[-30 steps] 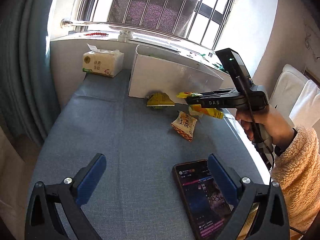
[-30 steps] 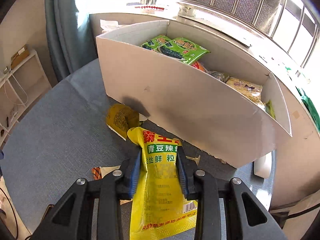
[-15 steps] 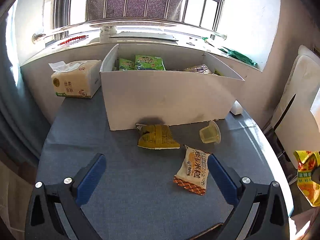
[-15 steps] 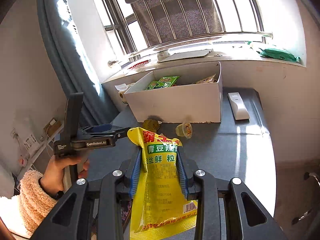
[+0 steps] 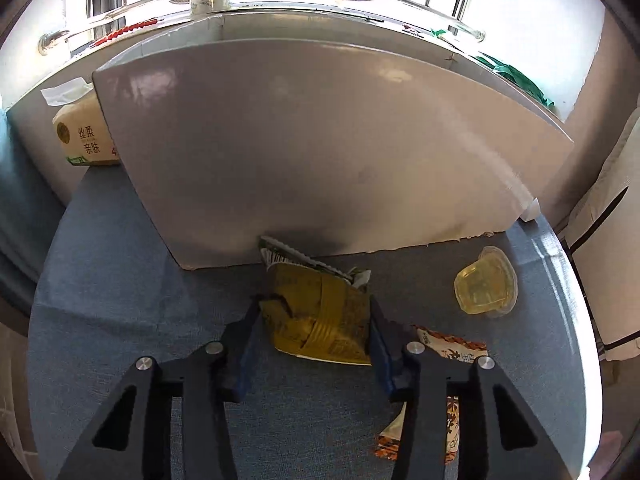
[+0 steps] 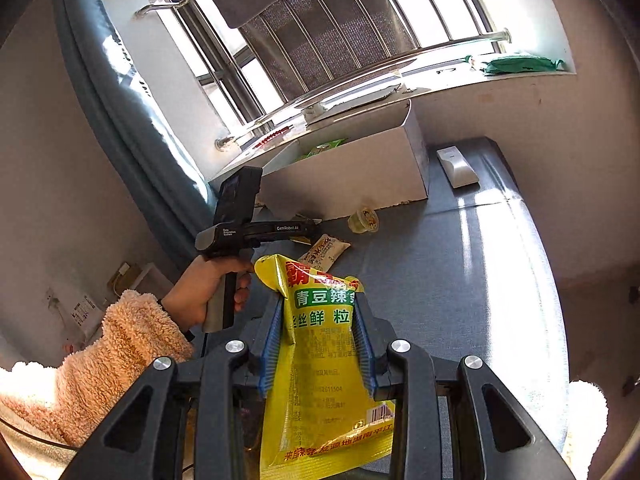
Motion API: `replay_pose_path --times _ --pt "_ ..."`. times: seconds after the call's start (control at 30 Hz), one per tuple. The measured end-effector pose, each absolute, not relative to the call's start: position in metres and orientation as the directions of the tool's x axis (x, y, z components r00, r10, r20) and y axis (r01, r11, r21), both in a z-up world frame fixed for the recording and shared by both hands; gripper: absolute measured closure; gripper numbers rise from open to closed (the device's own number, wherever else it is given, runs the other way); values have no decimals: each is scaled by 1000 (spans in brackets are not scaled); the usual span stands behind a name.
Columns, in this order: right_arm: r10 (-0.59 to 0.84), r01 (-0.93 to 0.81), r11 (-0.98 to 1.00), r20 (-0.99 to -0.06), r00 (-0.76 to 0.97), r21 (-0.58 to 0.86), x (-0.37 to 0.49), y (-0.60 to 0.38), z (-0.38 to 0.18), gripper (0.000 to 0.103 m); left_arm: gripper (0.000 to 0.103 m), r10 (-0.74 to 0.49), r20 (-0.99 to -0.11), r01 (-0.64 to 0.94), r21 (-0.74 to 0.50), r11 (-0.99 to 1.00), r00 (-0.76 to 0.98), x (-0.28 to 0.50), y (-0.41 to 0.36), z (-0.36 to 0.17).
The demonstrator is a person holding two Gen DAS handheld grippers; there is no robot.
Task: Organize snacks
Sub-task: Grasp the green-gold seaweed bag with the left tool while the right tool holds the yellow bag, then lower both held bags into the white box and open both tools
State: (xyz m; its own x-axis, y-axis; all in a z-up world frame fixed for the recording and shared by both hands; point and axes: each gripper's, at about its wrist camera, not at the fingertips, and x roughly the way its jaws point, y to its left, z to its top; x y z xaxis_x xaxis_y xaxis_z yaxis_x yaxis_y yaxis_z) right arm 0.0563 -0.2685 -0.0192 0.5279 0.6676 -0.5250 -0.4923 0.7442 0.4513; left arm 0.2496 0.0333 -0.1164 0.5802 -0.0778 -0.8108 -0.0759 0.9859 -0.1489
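My left gripper [image 5: 314, 312] is shut on a crumpled dark-yellow snack packet [image 5: 320, 314] that lies on the blue table right in front of the white cardboard box [image 5: 320, 140]. My right gripper [image 6: 318, 320] is shut on a bright yellow snack bag [image 6: 324, 360] and holds it up, back from the box [image 6: 352, 168]. In the right wrist view the left gripper [image 6: 308, 226] reaches in low by the box. A white and orange snack packet [image 5: 452, 380] lies under the left gripper's right finger, also seen in the right wrist view [image 6: 326, 248].
A yellow jelly cup [image 5: 486, 282] sits on the table to the right of the box. A tissue pack [image 5: 82, 136] stands left of the box. A white remote-like device [image 6: 456, 166] lies right of the box. Green packets [image 6: 320, 148] show inside the box.
My left gripper has moved forward to the box and shut on the dark-yellow packet. My right gripper has drawn back and tilted up, still holding the yellow bag.
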Motion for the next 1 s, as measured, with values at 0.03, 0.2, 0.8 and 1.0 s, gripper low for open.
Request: replay_pose_path --times 0.03,0.2,0.8,1.0 --pt "677 -496 736 -526 515 461 57 -267 -21 67 56 -98 -800 -65 -169 984 592 246 35 -114" --pt "683 -485 730 -531 502 481 62 -260 -31 67 58 -139 -746 -15 -196 981 651 210 41 -92" --pt "668 -509 745 -486 564 432 229 -192 42 67 58 -274 -515 150 -270 951 812 193 49 31" --pt "622 -467 783 -548 559 411 322 -148 50 67 58 -260 -578 111 -281 953 773 294 64 39"
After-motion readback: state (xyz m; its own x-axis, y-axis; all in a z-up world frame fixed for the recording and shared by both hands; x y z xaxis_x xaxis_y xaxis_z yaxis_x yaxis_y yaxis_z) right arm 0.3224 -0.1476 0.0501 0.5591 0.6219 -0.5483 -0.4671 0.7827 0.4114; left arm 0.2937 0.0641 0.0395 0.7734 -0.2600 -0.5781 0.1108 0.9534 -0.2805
